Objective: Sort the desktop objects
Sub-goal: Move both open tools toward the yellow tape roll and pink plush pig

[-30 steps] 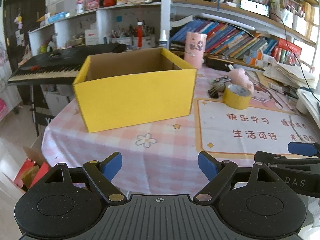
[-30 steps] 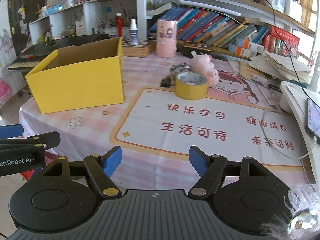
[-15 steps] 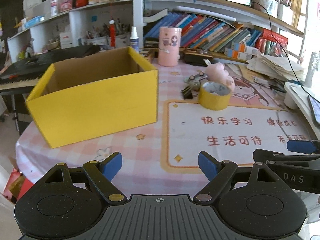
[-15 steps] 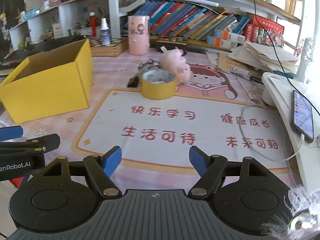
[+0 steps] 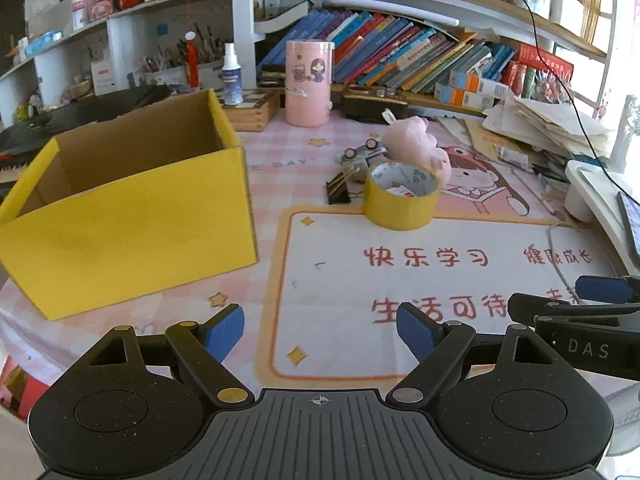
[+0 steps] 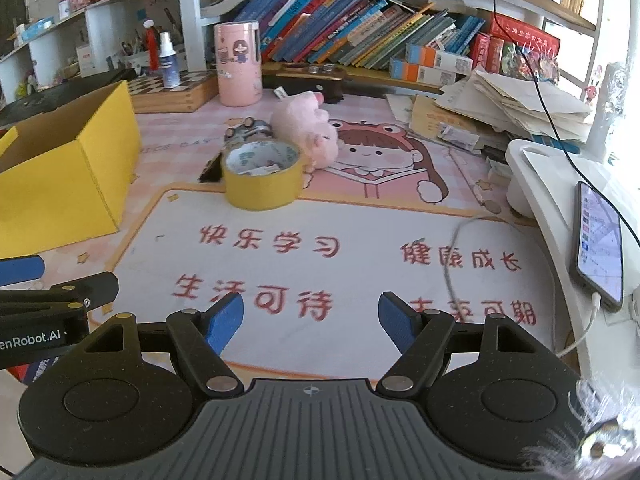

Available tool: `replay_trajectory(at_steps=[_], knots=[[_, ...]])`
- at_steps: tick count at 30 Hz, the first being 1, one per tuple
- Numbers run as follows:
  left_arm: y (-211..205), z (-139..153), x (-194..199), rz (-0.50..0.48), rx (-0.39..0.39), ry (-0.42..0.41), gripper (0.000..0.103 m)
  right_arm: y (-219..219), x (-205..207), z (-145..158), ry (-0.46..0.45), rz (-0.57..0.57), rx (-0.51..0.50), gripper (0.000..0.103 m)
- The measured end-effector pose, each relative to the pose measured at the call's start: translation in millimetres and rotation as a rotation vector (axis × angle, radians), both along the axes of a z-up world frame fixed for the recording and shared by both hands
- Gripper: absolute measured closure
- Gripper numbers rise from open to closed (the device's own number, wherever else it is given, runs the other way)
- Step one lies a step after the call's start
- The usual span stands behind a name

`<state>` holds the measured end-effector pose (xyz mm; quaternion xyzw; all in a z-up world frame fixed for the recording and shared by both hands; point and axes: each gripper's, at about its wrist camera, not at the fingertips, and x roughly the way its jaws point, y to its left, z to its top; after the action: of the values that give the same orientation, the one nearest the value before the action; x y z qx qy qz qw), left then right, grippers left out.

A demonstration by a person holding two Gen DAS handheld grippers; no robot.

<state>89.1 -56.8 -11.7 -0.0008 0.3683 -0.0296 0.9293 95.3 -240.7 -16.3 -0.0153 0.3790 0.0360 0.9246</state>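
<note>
Left wrist view showed the left gripper (image 5: 320, 330) spread and empty, like the right gripper (image 6: 311, 318); the yellow tape roll (image 5: 402, 195) sat right of the open yellow cardboard box (image 5: 132, 228).

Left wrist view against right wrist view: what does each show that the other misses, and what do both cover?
Only the left wrist view shows the inside of the yellow box, which looks empty as far as its walls allow, and the binder clip clearly. Only the right wrist view shows the whole phone lying plugged in on the white stand. Both show the yellow tape roll, pink plush toy, pink cylinder, and the left gripper and right gripper, both open and holding nothing.
</note>
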Motion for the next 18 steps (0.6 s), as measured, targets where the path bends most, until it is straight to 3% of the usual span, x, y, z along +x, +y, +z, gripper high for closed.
replay_trajectory(at_steps=[18], knots=[[-61,-6,57,0.024,0.012,0.023,0.017,-57,66,-7,0.014,0.032,0.010,0.030]])
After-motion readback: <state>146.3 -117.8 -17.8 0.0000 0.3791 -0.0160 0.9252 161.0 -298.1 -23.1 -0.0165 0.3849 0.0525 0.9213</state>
